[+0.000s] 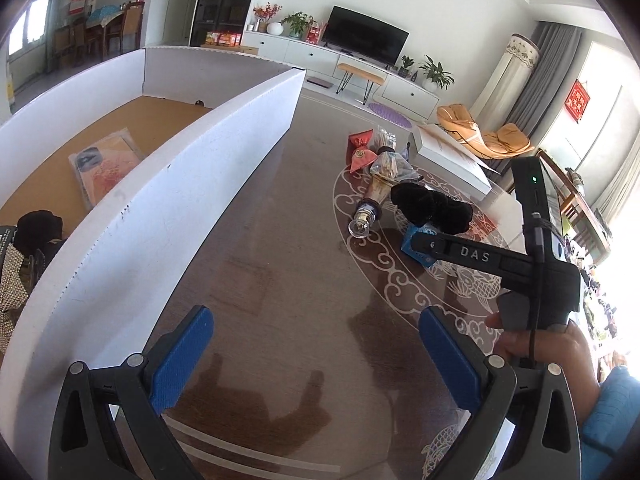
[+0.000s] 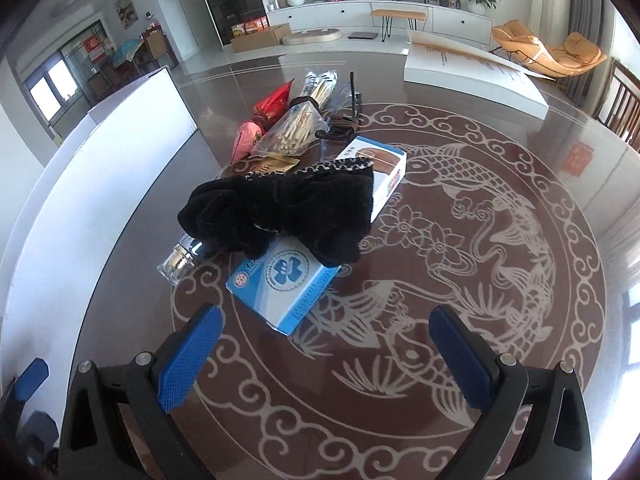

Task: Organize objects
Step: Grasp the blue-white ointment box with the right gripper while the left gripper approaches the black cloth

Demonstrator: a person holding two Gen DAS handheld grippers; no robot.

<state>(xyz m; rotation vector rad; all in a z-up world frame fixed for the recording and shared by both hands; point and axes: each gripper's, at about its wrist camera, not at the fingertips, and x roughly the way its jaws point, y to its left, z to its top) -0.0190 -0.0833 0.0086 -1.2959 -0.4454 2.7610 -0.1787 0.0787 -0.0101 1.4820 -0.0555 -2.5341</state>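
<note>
Both the right gripper [image 2: 324, 344] and left gripper [image 1: 316, 360] gape empty; right should descend squarely over the centre-frame black bow [image 2: 280, 212], clearing the blue box [image 2: 280, 288] beneath.

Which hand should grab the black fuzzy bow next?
Probably the right gripper: it is open and points at the black velvet bow lying on the blue box. The left gripper faces bare table beside the white box.

Left gripper [image 1: 316, 364] and right gripper [image 2: 324, 360] hover, jaws spread, empty.
</note>
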